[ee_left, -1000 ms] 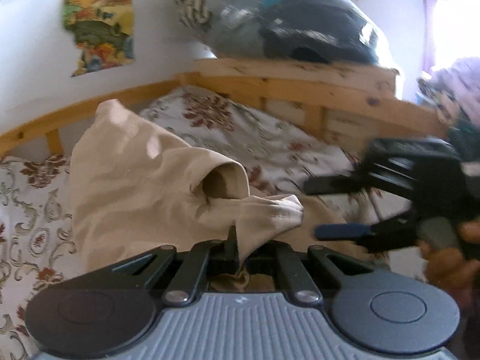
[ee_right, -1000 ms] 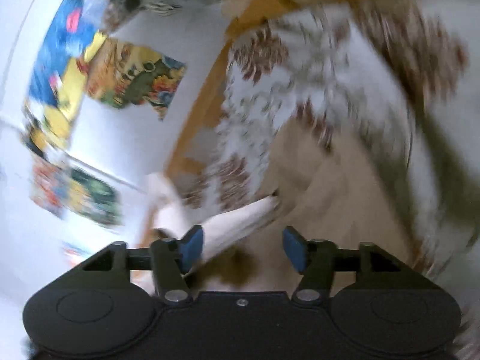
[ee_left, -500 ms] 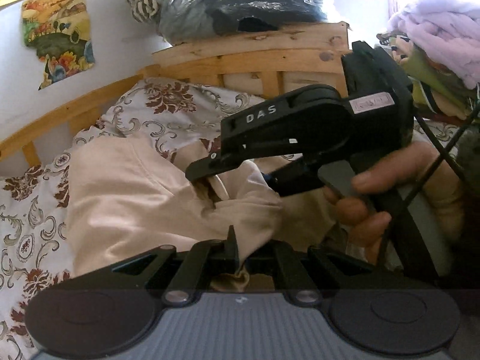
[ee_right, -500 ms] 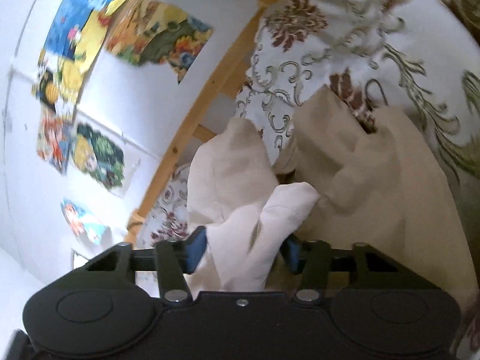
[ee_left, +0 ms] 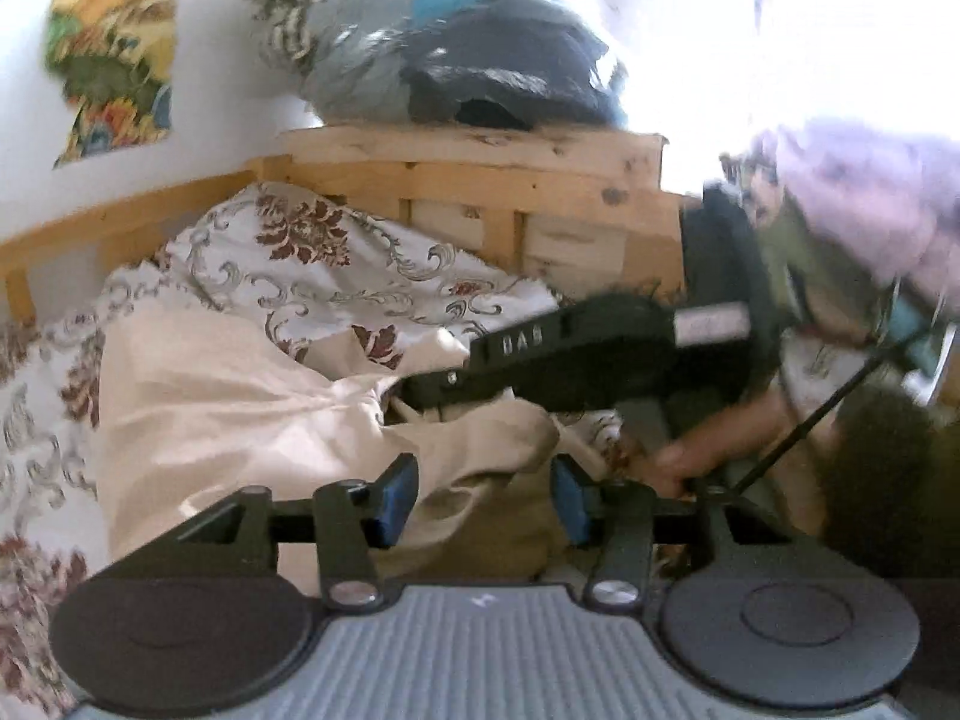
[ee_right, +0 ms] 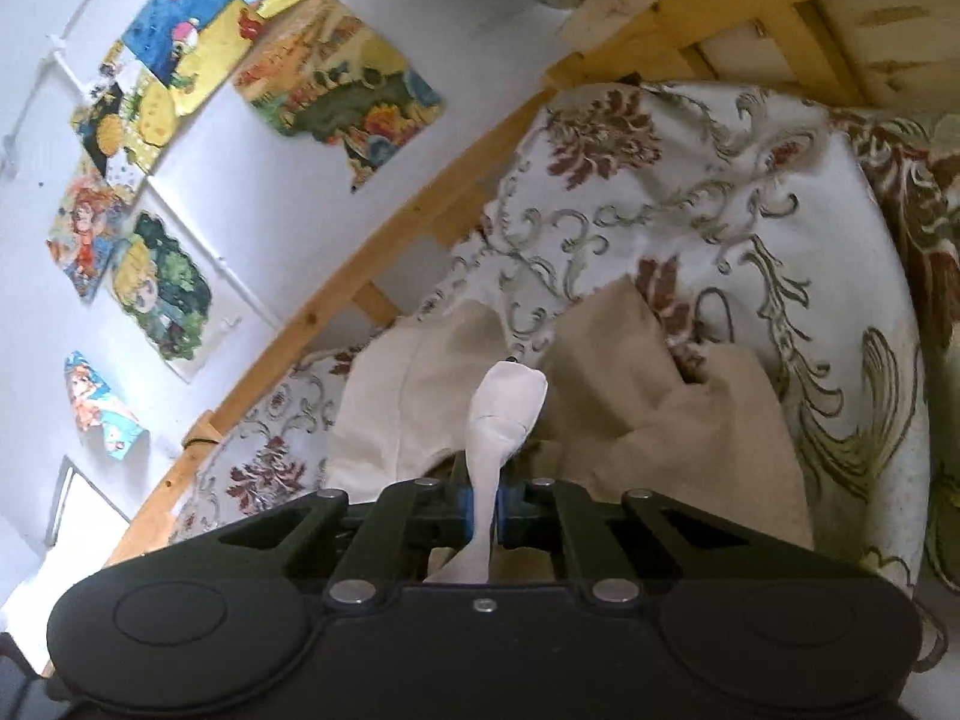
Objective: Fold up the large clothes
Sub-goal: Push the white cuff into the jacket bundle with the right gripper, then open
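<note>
Left tool [ee_left: 483, 495] jaws opening; right tool [ee_right: 485, 498] clamped tight, hand [ee_left: 708, 444] gripping its handle.

floral bedspread [ee_right: 690, 192]: landmark, white with maroon flowers | wooden bed frame [ee_left: 468, 180]: borders bedspread's far edge | bagged bundle [ee_left: 456, 54]: atop frame, above bedspread | colourful posters [ee_right: 198, 78]: on white wall beyond bedspread's rail

Left gripper [ee_left: 483, 501]: black linkage arms with silver screws, two round black discs flanking a ribbed grey housing, blue pads on its fingers [ee_left: 397, 498]. Right gripper [ee_right: 483, 507]: the same black linkage and discs, an all-black housing with one small silver screw at its centre, blue-padded fingers [ee_right: 461, 501]. From the left wrist view its side bears pale raised letters, and a thin black cable [ee_left: 798, 426] trails behind it.
</note>
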Demonstrator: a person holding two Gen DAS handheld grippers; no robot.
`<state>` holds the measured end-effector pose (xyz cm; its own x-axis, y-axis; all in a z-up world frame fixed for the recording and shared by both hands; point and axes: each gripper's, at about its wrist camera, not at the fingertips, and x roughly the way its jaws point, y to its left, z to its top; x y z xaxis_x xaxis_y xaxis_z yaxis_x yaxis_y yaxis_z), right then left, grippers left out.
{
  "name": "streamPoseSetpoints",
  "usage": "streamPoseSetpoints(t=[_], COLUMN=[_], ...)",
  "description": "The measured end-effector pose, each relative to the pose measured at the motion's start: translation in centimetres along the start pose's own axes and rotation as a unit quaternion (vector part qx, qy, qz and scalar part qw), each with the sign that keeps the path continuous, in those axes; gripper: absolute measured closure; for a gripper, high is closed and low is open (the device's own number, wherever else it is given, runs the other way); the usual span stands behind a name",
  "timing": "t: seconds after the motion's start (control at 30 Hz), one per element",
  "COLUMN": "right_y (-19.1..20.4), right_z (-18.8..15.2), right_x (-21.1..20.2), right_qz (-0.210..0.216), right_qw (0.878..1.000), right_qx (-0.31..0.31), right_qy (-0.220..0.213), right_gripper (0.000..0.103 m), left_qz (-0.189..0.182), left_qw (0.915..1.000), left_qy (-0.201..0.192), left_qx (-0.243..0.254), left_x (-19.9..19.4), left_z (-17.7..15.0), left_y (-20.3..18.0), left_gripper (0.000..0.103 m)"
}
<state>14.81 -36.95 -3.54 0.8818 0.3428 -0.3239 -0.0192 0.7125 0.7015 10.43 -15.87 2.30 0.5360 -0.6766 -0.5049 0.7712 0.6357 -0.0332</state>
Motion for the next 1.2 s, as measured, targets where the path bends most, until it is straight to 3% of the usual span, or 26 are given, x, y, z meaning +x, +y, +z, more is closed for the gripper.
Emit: streamPoseSetpoints(t=[0.1, 0.2, 0.27, 0.3, 0.37, 0.43, 0.5, 0.57, 0.73, 0.8, 0.83, 0.87, 0.97, 1.03, 1.1, 1.17, 1.2], right_y=[-0.3, -0.6, -0.6, -0.5, -0.5, -0.5, -0.2, -0.2, -1.6, -2.4, -2.7, -2.8, -2.4, -1.6, -0.6, 0.7, 1.2], right_z=[-0.3, -0.4, -0.5, -0.5, -0.5, -0.6, -0.5, -0.4, 0.0, 0.1, 0.1, 0.1, 0.0, -0.2, -0.6, -1.1, -1.4], right_x=[0.4, 0.6, 0.6, 0.7, 0.7, 0.6, 0.5, 0.5, 0.1, 0.0, 0.0, 0.2, 1.0, 1.9, 3.1, 3.7, 3.8], right_qz=[-0.011, -0.019, -0.023, -0.025, -0.026, -0.018, -0.009, -0.001, 0.029, 0.050, 0.055, 0.058, 0.051, 0.039, 0.017, -0.010, -0.018], right_qw=[1.000, 1.000, 1.000, 1.000, 1.000, 1.000, 1.000, 1.000, 0.996, 0.991, 0.989, 0.988, 0.989, 0.992, 0.996, 0.998, 0.999], right_qx=[0.003, 0.008, 0.007, 0.005, 0.009, 0.017, 0.014, 0.015, 0.084, 0.125, 0.138, 0.146, 0.138, 0.116, 0.079, 0.028, 0.002], right_qy=[0.007, 0.010, 0.010, 0.010, 0.008, 0.004, 0.000, -0.002, -0.006, -0.009, -0.008, -0.004, 0.012, 0.025, 0.043, 0.053, 0.050], right_gripper=[0.098, 0.098, 0.097, 0.097, 0.097, 0.096, 0.095, 0.089, 0.068, 0.051, 0.036, 0.030, 0.025, 0.026, 0.033, 0.067, 0.074], left_qz=[-0.003, 0.035, 0.085, 0.123, 0.156, 0.158, 0.140, 0.133, 0.138, 0.141, 0.142, 0.143, 0.144, 0.150, 0.157, 0.159, 0.160], left_qw=[0.9982, 0.9885, 0.9776, 0.9675, 0.9478, 0.9311, 0.9243, 0.9198, 0.9303, 0.9352, 0.9371, 0.9382, 0.9424, 0.9462, 0.9495, 0.9527, 0.9541], left_qy=[-0.017, -0.053, -0.059, -0.050, -0.030, -0.005, 0.035, 0.040, 0.052, 0.053, 0.054, 0.055, 0.057, 0.060, 0.061, 0.061, 0.060], left_qx=[-0.058, -0.137, -0.183, -0.215, -0.276, -0.329, -0.354, -0.367, -0.336, -0.321, -0.314, -0.310, -0.296, -0.281, -0.265, -0.251, -0.246], left_x=[-2.1, -4.6, -5.4, -5.3, -5.0, -4.3, -2.9, -2.4, -1.7, -1.5, -1.4, -1.2, -1.2, -1.0, -0.9, -0.8, -0.8], left_z=[0.0, -0.5, -1.0, -1.4, -2.4, -3.8, -4.8, -5.5, -5.1, -5.3, -5.3, -5.3, -5.6, -5.6, -5.5, -5.3, -5.1], left_y=[2.4, 5.9, 8.2, 9.9, 12.8, 15.6, 17.3, 17.9, 17.6, 16.5, 16.3, 16.1, 15.4, 15.0, 14.7, 14.3, 14.1], left_gripper=[0.039, 0.031, 0.028, 0.028, 0.030, 0.031, 0.037, 0.037, 0.037, 0.037, 0.037, 0.037, 0.037, 0.037, 0.037, 0.039, 0.040])
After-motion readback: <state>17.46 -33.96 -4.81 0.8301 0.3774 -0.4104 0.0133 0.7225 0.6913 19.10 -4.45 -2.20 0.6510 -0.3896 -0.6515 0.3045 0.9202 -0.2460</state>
